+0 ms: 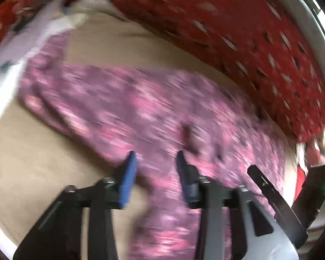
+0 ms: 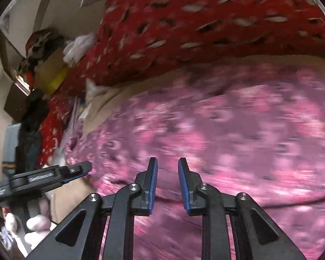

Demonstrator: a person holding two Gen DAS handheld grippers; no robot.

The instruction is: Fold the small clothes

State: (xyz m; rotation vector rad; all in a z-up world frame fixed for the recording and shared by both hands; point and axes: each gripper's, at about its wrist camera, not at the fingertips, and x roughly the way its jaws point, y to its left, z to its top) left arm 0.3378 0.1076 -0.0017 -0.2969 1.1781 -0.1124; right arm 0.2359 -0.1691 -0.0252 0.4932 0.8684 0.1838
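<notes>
A pink and purple patterned garment (image 1: 140, 108) lies spread on a beige sheet (image 1: 32, 151), blurred by motion. My left gripper (image 1: 157, 164) hovers over its near edge, its blue pads apart, and the cloth lies below the gap, not pinched. One black finger (image 1: 270, 192) of the right gripper shows at the right edge. In the right wrist view the garment (image 2: 227, 130) fills the middle. My right gripper (image 2: 167, 166) is above it, with a narrow gap between the pads and nothing in it. The left gripper (image 2: 84, 166) reaches in from the left, held by a hand (image 2: 36, 223).
A red blanket with white and dark marks (image 1: 227, 32) (image 2: 195, 32) is bunched along the far side of the garment. Pale lavender and white clothes (image 1: 45, 34) lie at the far left. A cardboard box (image 2: 52, 65) and dark clothes (image 2: 32, 112) crowd the left.
</notes>
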